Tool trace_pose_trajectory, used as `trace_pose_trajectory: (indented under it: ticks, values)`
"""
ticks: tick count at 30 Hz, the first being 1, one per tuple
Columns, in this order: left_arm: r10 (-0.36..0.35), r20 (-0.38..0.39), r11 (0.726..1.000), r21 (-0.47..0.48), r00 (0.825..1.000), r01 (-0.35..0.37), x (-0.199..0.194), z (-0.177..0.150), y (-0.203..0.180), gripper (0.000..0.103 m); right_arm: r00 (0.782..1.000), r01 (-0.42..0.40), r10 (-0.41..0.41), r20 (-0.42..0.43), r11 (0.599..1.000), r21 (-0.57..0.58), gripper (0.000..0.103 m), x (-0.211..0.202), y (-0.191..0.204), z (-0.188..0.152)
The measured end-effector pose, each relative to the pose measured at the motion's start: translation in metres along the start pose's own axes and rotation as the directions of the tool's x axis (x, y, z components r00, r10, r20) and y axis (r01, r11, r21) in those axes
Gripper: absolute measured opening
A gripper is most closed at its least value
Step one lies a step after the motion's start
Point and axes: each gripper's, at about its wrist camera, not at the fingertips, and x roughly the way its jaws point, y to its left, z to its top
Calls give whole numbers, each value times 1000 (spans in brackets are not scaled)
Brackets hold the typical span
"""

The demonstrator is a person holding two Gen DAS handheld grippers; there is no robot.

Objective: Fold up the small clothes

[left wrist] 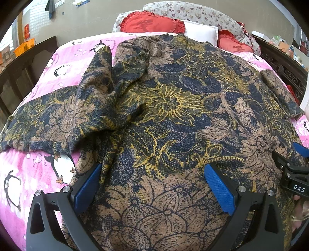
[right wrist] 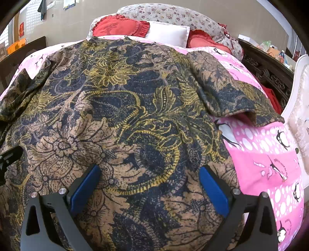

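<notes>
Nearest, the left claw (left wrist: 152, 183) stands wide, its blue pads (left wrist: 87, 188) spread apart over the near hem of the patterned garment (left wrist: 164, 108), gripping nothing. The right claw (right wrist: 149, 185) is equally wide above the same cloth, at 3 o'clock from the left one. The garment lies spread across the pink penguin bedspread (right wrist: 270, 164), one sleeve (left wrist: 44, 123) reaching toward 9 o'clock, the other sleeve (right wrist: 237, 96) toward 2 o'clock. Beyond, at 12 o'clock, red cushions (left wrist: 148, 24) and a white pillow (right wrist: 168, 34) rest against the floral headboard (right wrist: 173, 14).
</notes>
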Motion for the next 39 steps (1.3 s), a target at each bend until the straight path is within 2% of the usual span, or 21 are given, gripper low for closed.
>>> trace_pose_trajectory:
  ticks: [39]
  values:
    - [-5, 0, 1000, -3, 1000, 5, 0, 1, 3, 89, 1000, 2, -2, -3, 1000, -3, 103, 1, 0, -1]
